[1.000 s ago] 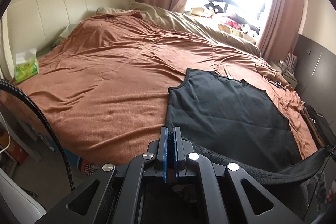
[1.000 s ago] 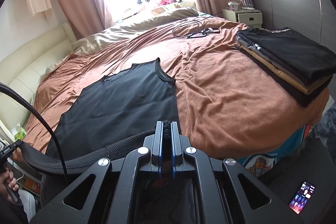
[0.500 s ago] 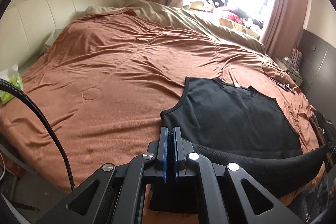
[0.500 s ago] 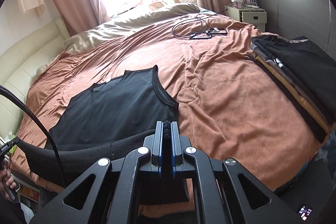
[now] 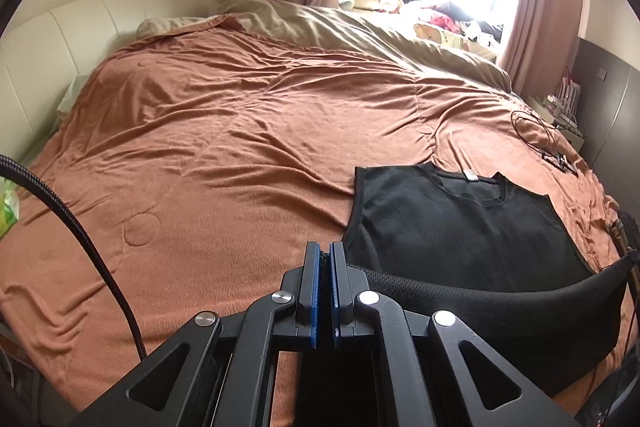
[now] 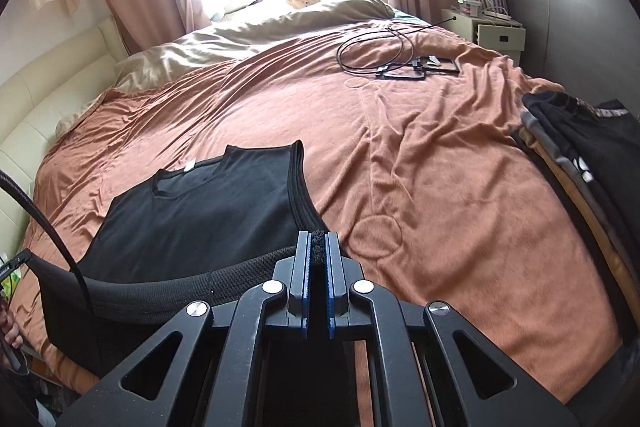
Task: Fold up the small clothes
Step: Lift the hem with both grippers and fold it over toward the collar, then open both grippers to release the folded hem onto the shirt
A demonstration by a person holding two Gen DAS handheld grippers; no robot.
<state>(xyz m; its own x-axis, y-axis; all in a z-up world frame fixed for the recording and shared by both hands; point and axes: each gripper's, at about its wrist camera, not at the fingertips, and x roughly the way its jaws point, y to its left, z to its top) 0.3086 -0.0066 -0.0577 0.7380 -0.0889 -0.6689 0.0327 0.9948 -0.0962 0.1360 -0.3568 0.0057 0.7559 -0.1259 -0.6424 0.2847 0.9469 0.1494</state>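
Garment: a black sleeveless top (image 5: 460, 227) lay spread flat on the near part of the rust-brown blanket (image 5: 240, 155), neckline toward the window, its bottom hem lifted off the blanket and stretched between the two grippers.
Left gripper (image 5: 324, 259): jaws closed tight on one corner of the black sleeveless top's hem; dark fabric showed between the blue pads.
Right gripper (image 6: 319, 243): jaws closed tight on the opposite hem corner; a bunched knot of black ribbed cloth stood up between the pads.
Hem band: hung as a taut dark strip from each gripper across the lower garment.
Stack: folded clothes (image 6: 580, 163), black on top with tan and grey layers beneath, sat on the blanket well to the right of the black sleeveless top, cut off by the frame edge.
Loose items: a coiled black cable (image 6: 372, 47) with flat dark devices lay on the blanket beyond the top, toward the window.
Bedding: a beige duvet (image 5: 360, 31) was bunched at the far edge of the blanket.
Obscured: window area overexposed; items on the sill unclear. A hand (image 6: 10, 331) showed only partly at the right-wrist view's left edge.
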